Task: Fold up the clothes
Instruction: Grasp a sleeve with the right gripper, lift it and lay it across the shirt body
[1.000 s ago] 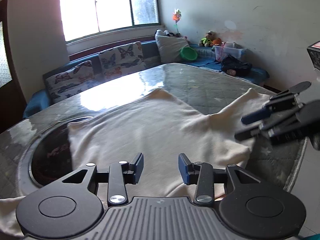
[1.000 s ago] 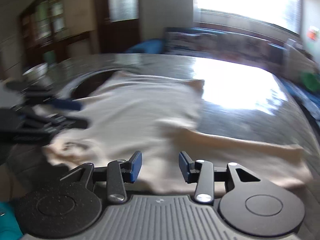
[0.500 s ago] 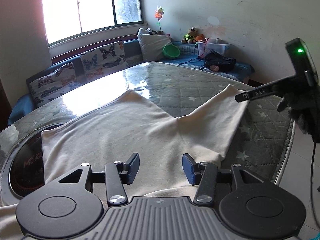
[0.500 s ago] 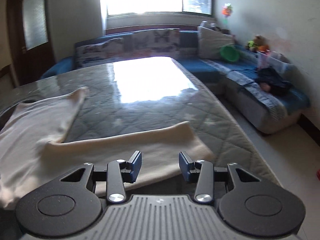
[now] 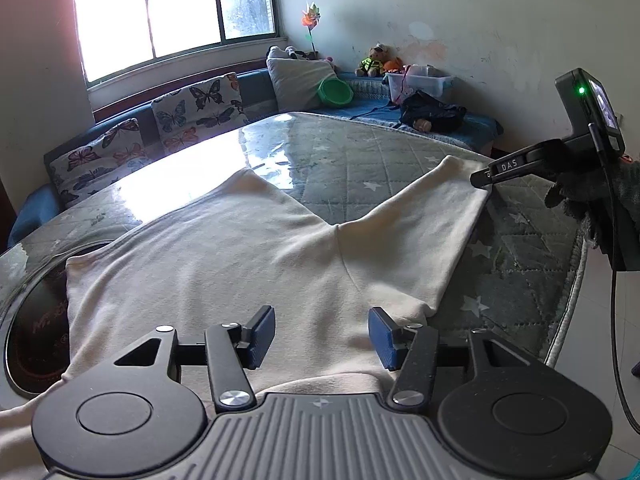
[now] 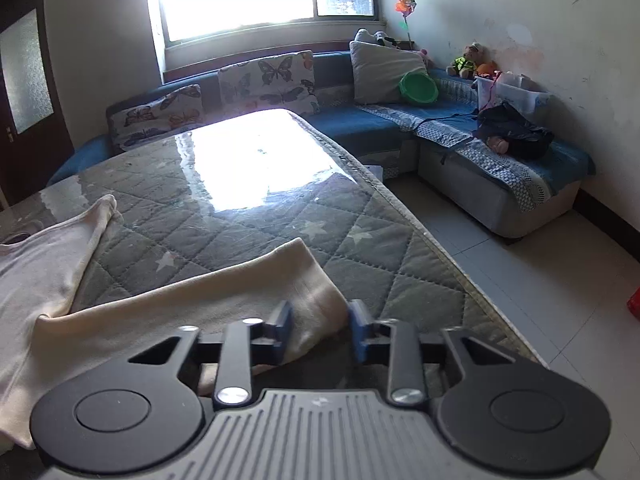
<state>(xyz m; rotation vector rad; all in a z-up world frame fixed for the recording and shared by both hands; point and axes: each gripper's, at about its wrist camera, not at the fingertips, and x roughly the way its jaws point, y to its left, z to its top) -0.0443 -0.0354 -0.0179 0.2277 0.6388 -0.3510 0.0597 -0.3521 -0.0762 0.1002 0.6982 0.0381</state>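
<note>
Cream long-sleeved cotton garment (image 5: 248, 264) spread flat on grey-green quilted star-print table cover (image 5: 360, 160), one sleeve (image 6: 200, 300) stretched toward near table edge. Left gripper (image 5: 322, 336) low over garment body, jaws apart, just been widening, cloth beneath not pinched. Right gripper (image 6: 320, 330) at sleeve cuff, jaws just been closing, cuff edge between blue pads (image 6: 282, 326), gap visible, no press seen yet. Gloved hand (image 5: 592, 196) on right gripper handle. Blue corner sofa (image 6: 360, 120) with butterfly cushions (image 6: 264, 78) beyond table.
</note>
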